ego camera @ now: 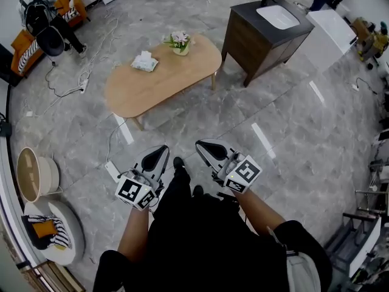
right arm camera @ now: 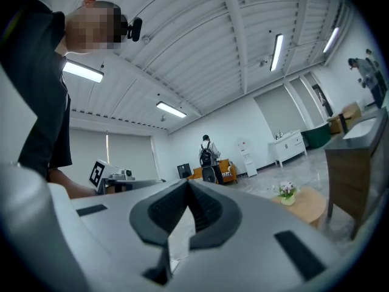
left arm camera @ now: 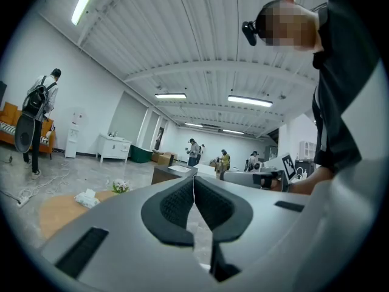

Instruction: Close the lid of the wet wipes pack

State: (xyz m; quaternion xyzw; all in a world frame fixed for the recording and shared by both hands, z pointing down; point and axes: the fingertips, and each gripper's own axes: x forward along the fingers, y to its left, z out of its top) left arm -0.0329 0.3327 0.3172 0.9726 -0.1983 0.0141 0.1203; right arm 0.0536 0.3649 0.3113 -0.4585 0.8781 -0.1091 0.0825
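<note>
Marble floor is lying between the grippers and the table (ego camera: 182, 75), where the wipes pack (ego camera: 144, 61) is sitting, well ahead, near the flowers (ego camera: 179, 41). Left gripper (ego camera: 159, 152) and right gripper (ego camera: 204, 146) are pointing tableward, jaws pressed together, holding nothing, with the left slightly nearer the pack.

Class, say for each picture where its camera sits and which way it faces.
Head view: on the head, facing steeply down at the wooden table; forearms, left tongs and right tongs show.
Left gripper view: on the left tongs, facing level toward the table; torso at right.
Right gripper view: on the right tongs, level; torso at left.
Shared: flowers on the table.
</note>
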